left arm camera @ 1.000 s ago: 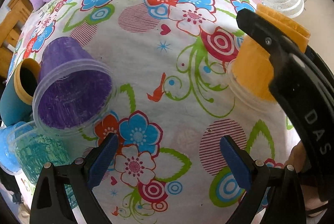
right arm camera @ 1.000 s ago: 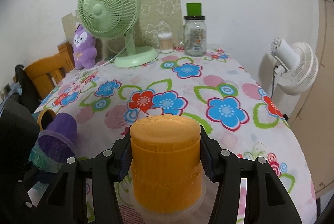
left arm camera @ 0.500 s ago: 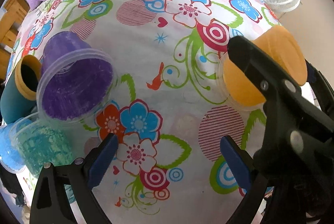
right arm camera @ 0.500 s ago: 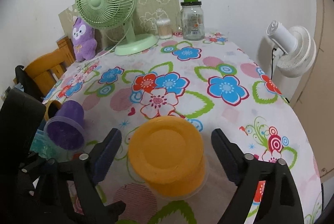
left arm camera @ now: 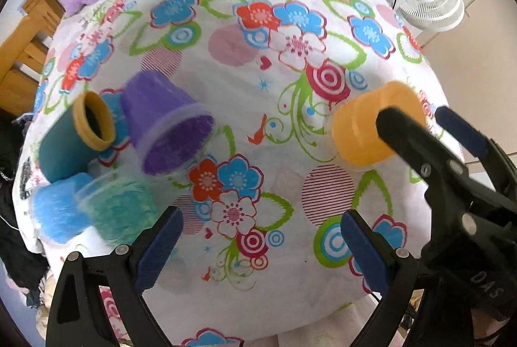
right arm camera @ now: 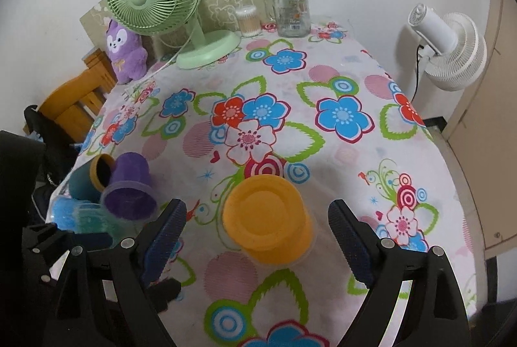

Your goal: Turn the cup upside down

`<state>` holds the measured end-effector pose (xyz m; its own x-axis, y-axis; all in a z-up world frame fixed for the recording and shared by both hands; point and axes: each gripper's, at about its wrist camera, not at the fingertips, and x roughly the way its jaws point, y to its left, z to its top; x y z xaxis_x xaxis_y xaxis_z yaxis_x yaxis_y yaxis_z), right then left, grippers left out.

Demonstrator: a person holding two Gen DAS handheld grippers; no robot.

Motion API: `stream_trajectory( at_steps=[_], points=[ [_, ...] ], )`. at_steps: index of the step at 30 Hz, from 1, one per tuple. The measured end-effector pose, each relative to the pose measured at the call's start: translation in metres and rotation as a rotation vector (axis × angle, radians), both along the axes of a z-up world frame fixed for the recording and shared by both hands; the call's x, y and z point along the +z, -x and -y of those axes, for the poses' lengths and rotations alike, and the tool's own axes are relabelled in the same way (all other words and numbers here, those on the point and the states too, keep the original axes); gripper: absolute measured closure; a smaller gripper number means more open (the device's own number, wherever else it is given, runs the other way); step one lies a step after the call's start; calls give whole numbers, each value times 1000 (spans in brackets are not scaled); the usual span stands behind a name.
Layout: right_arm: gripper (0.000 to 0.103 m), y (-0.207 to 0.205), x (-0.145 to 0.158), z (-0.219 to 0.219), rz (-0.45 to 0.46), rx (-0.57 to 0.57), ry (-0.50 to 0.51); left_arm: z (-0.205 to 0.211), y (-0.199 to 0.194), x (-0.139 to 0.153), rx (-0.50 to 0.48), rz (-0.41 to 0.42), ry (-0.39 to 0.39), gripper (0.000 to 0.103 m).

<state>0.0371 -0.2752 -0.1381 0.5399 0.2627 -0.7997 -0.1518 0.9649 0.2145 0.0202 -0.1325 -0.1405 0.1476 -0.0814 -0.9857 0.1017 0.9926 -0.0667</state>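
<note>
An orange cup stands upside down on the flowered tablecloth, base up; it also shows in the left wrist view. My right gripper is open above and just behind it, apart from it; it shows in the left wrist view too. My left gripper is open and empty over the tablecloth. A purple cup lies on its side at the left, its mouth toward me.
Beside the purple cup lie a teal cup with an orange rim, a blue cup and a green cup. A green fan, a purple plush and a glass jar stand at the back. A white fan stands off the right edge.
My right gripper opened, let go of the orange cup and pulled back and up. The cup stays upside down on the cloth. My left gripper lifted slightly.
</note>
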Motion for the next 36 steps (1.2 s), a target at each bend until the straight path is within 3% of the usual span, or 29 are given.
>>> stream_trajectory(
  at_steps=[12,20,36],
  points=[
    [12,0,48,-11,-69,41,17,-14,-11,44,5,69,-42,2],
    [12,7,78,-15,-57,22,68,-32,-4,81,19,143,-59,2],
    [12,27,147,-36,40,-11,38,-70,17,154,80,343,-73,0]
  ],
)
